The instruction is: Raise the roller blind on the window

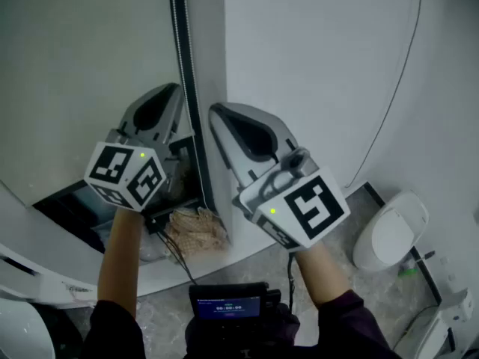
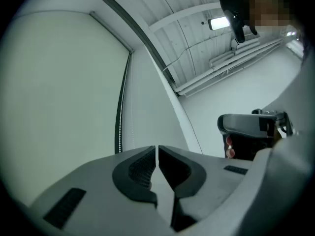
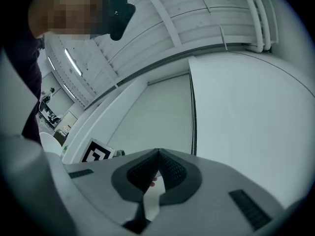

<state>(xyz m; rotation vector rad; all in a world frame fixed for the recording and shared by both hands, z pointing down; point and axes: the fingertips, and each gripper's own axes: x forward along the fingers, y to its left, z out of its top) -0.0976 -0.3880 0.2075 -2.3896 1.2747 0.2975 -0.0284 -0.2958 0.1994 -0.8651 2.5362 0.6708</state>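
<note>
The left gripper's two fingers stand almost together, with only a thin slit between the ribbed pads and nothing in it. The right gripper's fingers meet at the tips, also on nothing.

In the head view both grippers point up at the window. The left gripper is just left of the chain and the right gripper just right of it, so the one beaded chain hangs between them. Whether either touches it cannot be told. From the left gripper view the chain runs past the left of the jaws; from the right gripper view it runs past their right.

The blind is down, a single pale sheet covering the pane left of the chain. It also fills the left of the left gripper view and lies beyond the jaws in the right gripper view.

There are two marker cubes, one on the left gripper and one on the right.

A bare white wall stands right of the chain, with one thin cable curving down it. Below are the white sill, a beige woven bundle, one small screen at the person's chest, and a white rounded object on the floor at right.
</note>
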